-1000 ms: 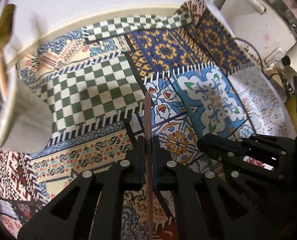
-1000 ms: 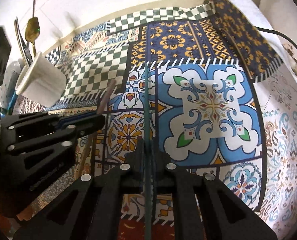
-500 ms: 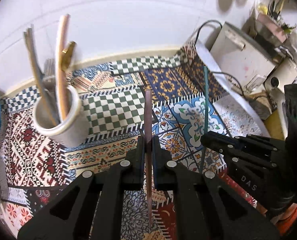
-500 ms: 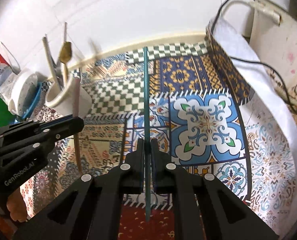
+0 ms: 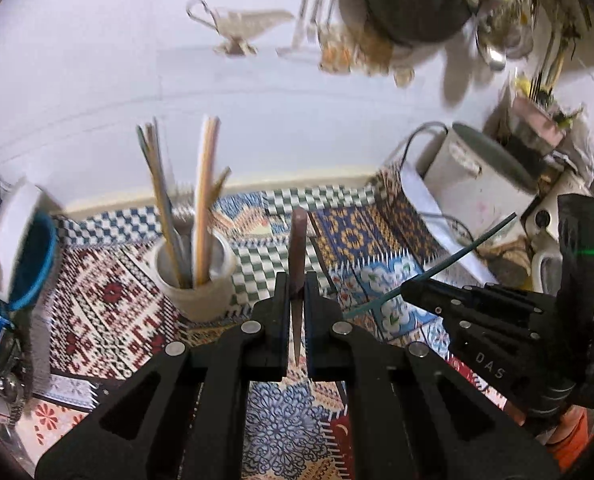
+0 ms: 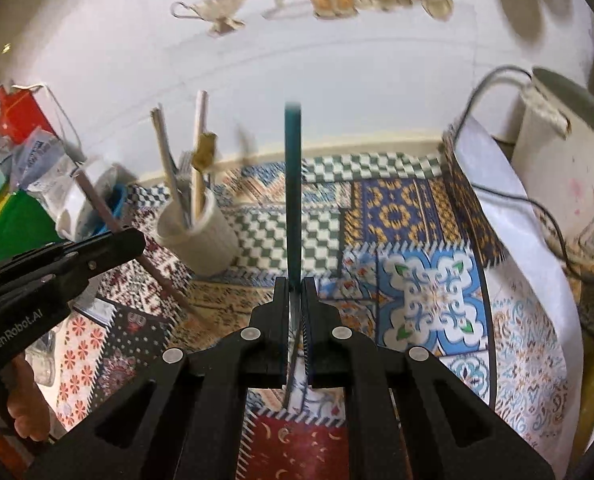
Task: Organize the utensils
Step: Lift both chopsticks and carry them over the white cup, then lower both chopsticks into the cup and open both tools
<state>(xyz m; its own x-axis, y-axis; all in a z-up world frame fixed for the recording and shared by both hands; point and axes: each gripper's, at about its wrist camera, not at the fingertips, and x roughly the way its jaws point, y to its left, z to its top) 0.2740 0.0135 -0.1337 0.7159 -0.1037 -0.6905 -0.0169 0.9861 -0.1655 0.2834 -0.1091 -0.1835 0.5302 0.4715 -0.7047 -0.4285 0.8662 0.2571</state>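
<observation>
My left gripper (image 5: 296, 286) is shut on a brown chopstick (image 5: 297, 248) that points up and away. My right gripper (image 6: 295, 286) is shut on a teal chopstick (image 6: 292, 200), also upright. Both are held above the patterned cloth. A white cup (image 5: 195, 280) holding several utensils stands left of and beyond the left gripper; it also shows in the right wrist view (image 6: 199, 236). The right gripper (image 5: 413, 292) with its teal stick shows at the right of the left wrist view. The left gripper (image 6: 133, 240) with its brown stick shows at the left of the right wrist view.
A patterned patchwork cloth (image 6: 397, 208) covers the counter. A white appliance with a cable (image 6: 565, 160) stands at the right. A white and blue container (image 5: 21, 248) and coloured packets (image 6: 17, 200) sit at the left. Utensils hang on the white wall (image 5: 497, 40).
Both grippers have lifted and tilted up with their chopsticks, so the wall and hanging items came into view. The cup now sits closer to the middle of both views.
</observation>
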